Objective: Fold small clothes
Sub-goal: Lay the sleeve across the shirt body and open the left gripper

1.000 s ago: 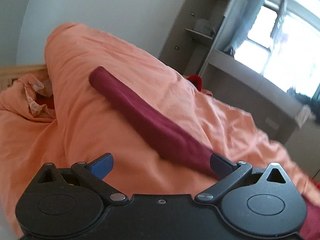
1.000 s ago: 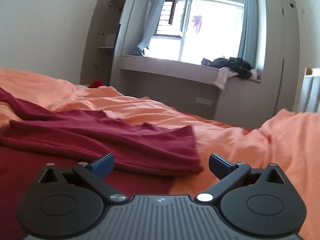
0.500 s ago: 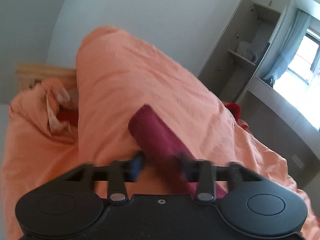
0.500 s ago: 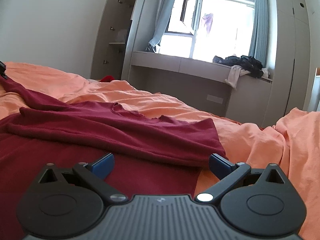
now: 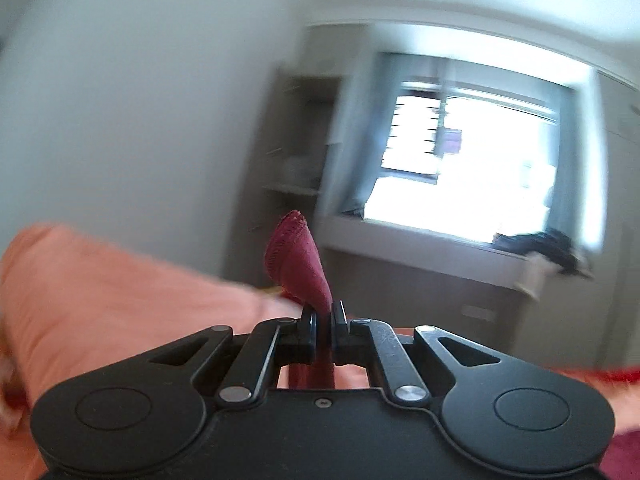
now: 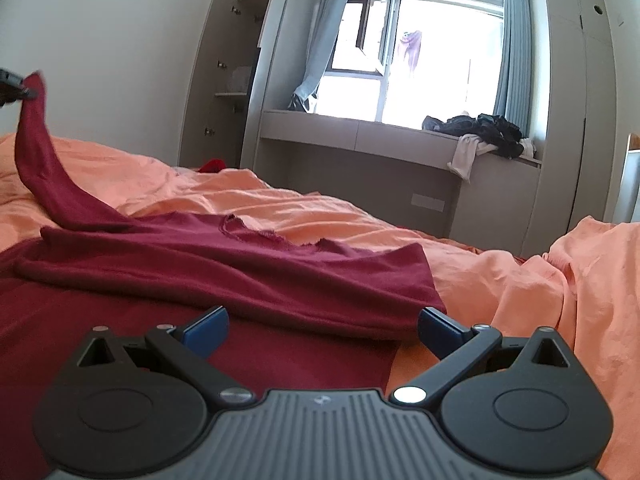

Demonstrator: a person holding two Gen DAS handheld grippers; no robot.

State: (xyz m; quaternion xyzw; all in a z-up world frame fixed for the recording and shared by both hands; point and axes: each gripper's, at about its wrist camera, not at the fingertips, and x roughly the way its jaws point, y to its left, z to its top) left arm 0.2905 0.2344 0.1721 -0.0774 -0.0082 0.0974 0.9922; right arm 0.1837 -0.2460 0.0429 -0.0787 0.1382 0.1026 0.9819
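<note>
Sleeve (image 5: 298,258) of the maroon top (image 6: 248,268) is clamped in the left gripper (image 5: 323,320), jaws together on the cloth, held up off the orange duvet (image 6: 520,280), likely to fold it across the body. Right gripper (image 6: 322,326) hovers over the hem, jaws apart, empty. Left view is motion-blurred; the top's near part is cut off.

I see a bright far window (image 6: 436,60) with blue-grey curtains (image 6: 516,52), a grey open wardrobe (image 6: 236,80) left, plain white wall (image 6: 120,40).
</note>
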